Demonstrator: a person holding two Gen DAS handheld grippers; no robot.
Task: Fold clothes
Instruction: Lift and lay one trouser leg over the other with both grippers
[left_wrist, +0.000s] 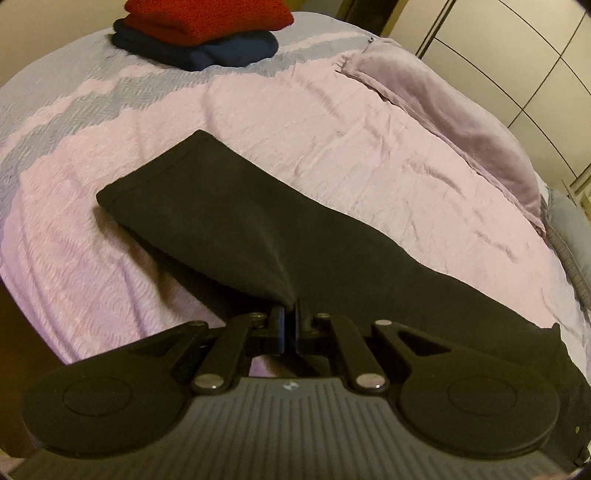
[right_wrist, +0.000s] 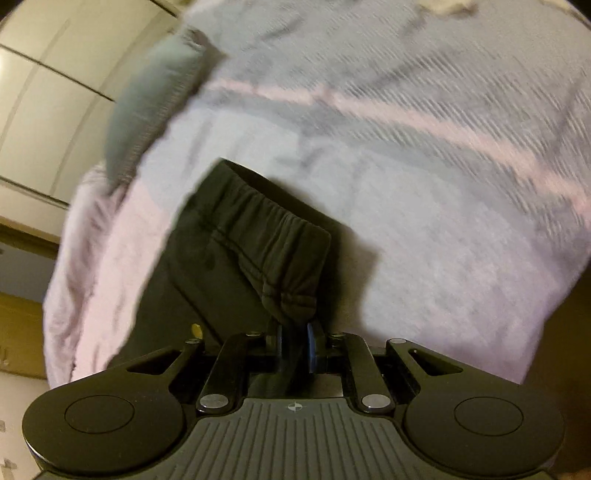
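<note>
Two grippers, left (left_wrist: 291, 314) and right (right_wrist: 294, 332), fingers each clamped on the black trousers (left_wrist: 229, 221) over the bedspread (left_wrist: 332, 122).

We record the trousers (left_wrist: 236, 229) as plain black, including their gathered waistband (right_wrist: 266, 225). The bedspread (left_wrist: 314, 122) is pale pink with grey zigzag bands and a fine woven texture. On it, the folded red garment (left_wrist: 207, 18) lies over the folded navy garment (left_wrist: 207, 50). The pillow (right_wrist: 147, 99) is grey-green. Both grippers are black: left gripper (left_wrist: 290, 317), right gripper (right_wrist: 294, 341).
</note>
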